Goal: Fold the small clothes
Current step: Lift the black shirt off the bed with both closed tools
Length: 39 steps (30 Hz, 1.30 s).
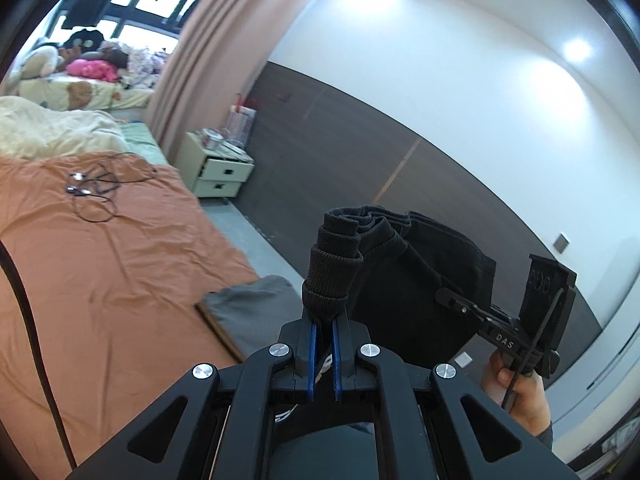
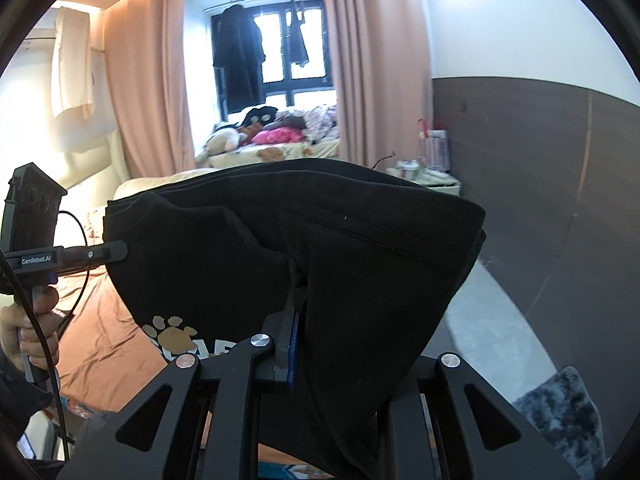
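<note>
A black garment (image 1: 404, 280) with a ribbed edge hangs in the air between both grippers, above the bed's orange sheet (image 1: 100, 264). My left gripper (image 1: 324, 314) is shut on the bunched ribbed edge. In its view, the right gripper (image 1: 450, 297) pinches the garment's far side, held by a hand (image 1: 516, 392). In the right wrist view the black garment (image 2: 340, 248) drapes over my right gripper (image 2: 298, 312), which is shut on it; one finger is hidden by cloth. A paw print (image 2: 172, 334) shows on the fabric. The left gripper (image 2: 120, 250) grips the garment's left edge.
Tangled cables (image 1: 96, 188) lie on the orange sheet. A grey pad (image 1: 248, 304) sits at the bed's edge. A pale nightstand (image 1: 220, 172) stands by the pink curtain (image 1: 188, 60). A grey furry rug (image 2: 560, 412) lies on the floor beside the dark wall panel.
</note>
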### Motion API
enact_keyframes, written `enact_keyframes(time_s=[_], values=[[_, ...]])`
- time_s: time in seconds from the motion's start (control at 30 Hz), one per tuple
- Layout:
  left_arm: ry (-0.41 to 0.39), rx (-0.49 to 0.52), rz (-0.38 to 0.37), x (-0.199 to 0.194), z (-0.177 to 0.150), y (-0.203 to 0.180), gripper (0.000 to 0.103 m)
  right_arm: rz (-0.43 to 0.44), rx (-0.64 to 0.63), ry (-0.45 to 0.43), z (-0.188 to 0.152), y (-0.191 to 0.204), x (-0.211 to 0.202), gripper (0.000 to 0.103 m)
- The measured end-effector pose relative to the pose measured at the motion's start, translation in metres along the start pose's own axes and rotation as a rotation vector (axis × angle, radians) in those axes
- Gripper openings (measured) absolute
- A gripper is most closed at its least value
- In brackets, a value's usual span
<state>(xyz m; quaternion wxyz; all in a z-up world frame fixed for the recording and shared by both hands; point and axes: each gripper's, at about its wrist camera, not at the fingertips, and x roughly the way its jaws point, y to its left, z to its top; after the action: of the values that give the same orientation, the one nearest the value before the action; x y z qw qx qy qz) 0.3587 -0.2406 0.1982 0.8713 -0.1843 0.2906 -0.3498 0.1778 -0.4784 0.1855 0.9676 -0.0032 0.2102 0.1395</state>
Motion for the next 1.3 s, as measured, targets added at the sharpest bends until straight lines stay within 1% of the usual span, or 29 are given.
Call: enact_keyframes(time_s=[0.17,0.3,0.43,0.57,0.67,0.77,0.87,1.0,1.13,1.3], values=[[0.032,0.027,-0.040,0.029,-0.004,-0.028,0.006,-0.034,-0.004,-0.017,-0.002,0.002,-0.007,0.012],[0.048,0.021,-0.107,0.050,-0.006,-0.046,0.006,-0.049,-0.008,-0.029,-0.005,-0.003,-0.009,0.012],[0.072,0.037,-0.147,0.069,-0.012,-0.060,0.006,-0.080,-0.012,-0.025,-0.011,-0.008,-0.011,0.012],[0.099,0.024,-0.178,0.087,-0.017,-0.065,0.006,-0.098,-0.008,-0.022,-0.014,-0.013,-0.009,0.012],[0.131,0.034,-0.172,0.103,-0.022,-0.075,0.006,-0.111,0.000,-0.017,-0.018,-0.018,-0.006,0.012],[0.147,0.031,-0.188,0.116,-0.026,-0.076,0.006,-0.125,0.019,-0.011,-0.017,-0.021,0.008,0.012],[0.170,0.010,-0.196,0.138,-0.029,-0.069,0.006,-0.131,0.036,-0.001,-0.018,-0.025,0.018,0.012],[0.196,-0.015,-0.177,0.161,-0.030,-0.054,0.006,-0.129,0.049,0.027,-0.020,-0.025,0.044,0.012],[0.206,-0.041,-0.156,0.183,-0.025,-0.030,0.006,-0.121,0.069,0.047,-0.011,-0.021,0.084,0.012],[0.218,-0.060,-0.108,0.206,-0.015,0.009,0.006,-0.129,0.081,0.069,0.005,-0.015,0.128,0.012]])
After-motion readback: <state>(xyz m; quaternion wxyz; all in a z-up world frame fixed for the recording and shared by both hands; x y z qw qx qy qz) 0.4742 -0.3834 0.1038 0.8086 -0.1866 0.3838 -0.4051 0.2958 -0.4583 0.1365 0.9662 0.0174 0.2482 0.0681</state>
